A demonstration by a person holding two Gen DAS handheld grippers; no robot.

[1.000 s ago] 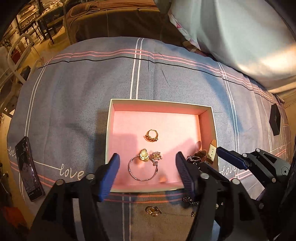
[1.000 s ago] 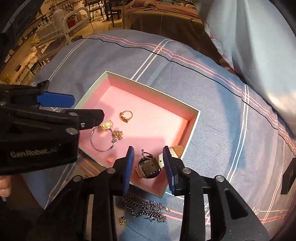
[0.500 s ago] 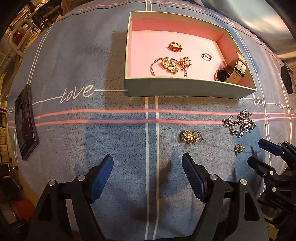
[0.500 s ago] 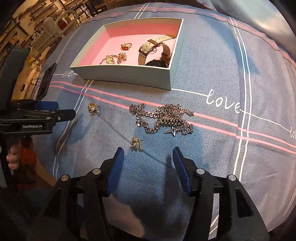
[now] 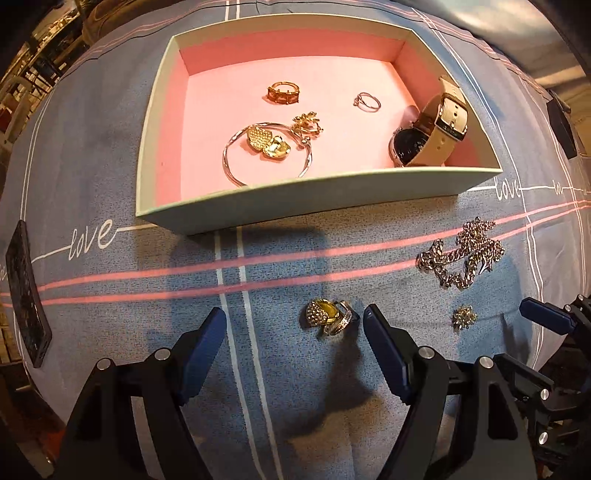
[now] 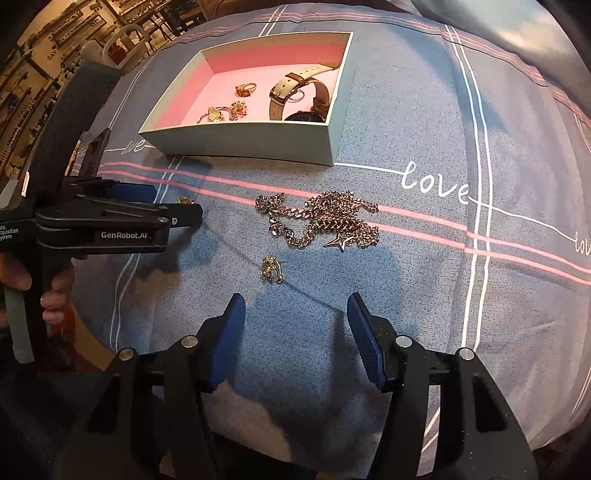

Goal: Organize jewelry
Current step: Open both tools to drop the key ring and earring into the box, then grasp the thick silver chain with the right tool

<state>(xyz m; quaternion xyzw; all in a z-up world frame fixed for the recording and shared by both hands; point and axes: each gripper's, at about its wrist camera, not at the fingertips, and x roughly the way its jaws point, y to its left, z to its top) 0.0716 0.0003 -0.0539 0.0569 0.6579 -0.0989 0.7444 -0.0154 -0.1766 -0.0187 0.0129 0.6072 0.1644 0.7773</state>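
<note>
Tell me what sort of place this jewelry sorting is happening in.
Probably a bed in a home-goods showroom, not a home: the pink-lined box sits on a striped blue bedsheet printed "love", a pillow lies behind, and stocked shop shelves stand beyond.

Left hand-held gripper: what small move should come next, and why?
Probably lower the left hand-held gripper and close on the gold heart-shaped ring. The ring lies on the blue bedspread between the open jaws, outside the pink-lined box; neither pad touches it yet.
</note>
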